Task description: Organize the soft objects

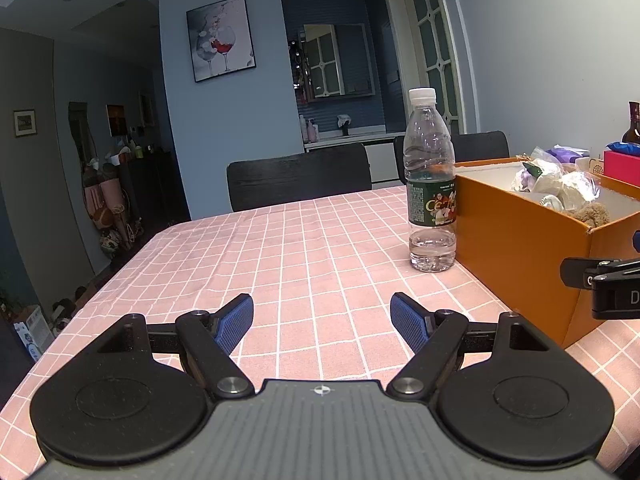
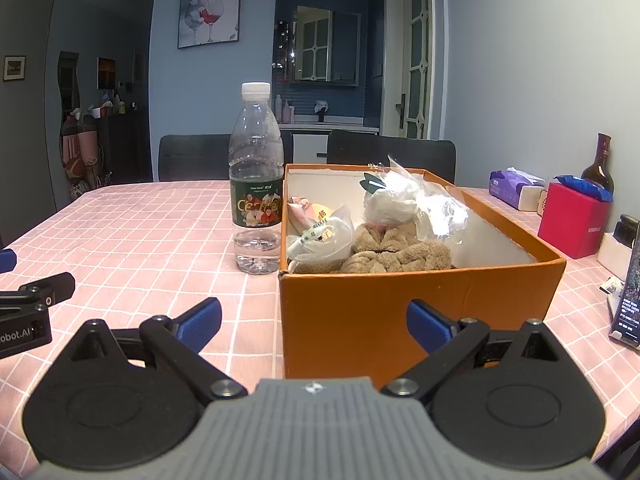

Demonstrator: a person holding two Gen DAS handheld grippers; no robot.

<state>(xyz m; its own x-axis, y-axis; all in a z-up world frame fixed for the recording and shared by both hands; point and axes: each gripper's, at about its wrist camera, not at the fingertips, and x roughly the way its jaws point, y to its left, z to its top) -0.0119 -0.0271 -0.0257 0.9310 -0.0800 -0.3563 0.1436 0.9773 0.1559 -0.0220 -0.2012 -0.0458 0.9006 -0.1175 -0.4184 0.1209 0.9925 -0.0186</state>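
An orange cardboard box (image 2: 420,300) stands on the pink checked tablecloth (image 2: 132,232). Inside lie a brown plush toy (image 2: 400,254), a white plastic bag (image 2: 320,240) and clear-wrapped soft items (image 2: 408,200). My right gripper (image 2: 314,320) is open and empty, just in front of the box's near wall. My left gripper (image 1: 322,322) is open and empty over the tablecloth (image 1: 280,264), left of the box (image 1: 520,248). The plush (image 1: 594,214) and wrapped items (image 1: 560,184) show over the box rim in the left wrist view.
A water bottle (image 2: 256,180) stands against the box's left side, also in the left wrist view (image 1: 431,184). A purple tissue pack (image 2: 516,188), a red box (image 2: 574,220), a dark bottle (image 2: 598,164) and a phone (image 2: 630,300) sit at the right. Dark chairs (image 1: 300,176) stand behind the table.
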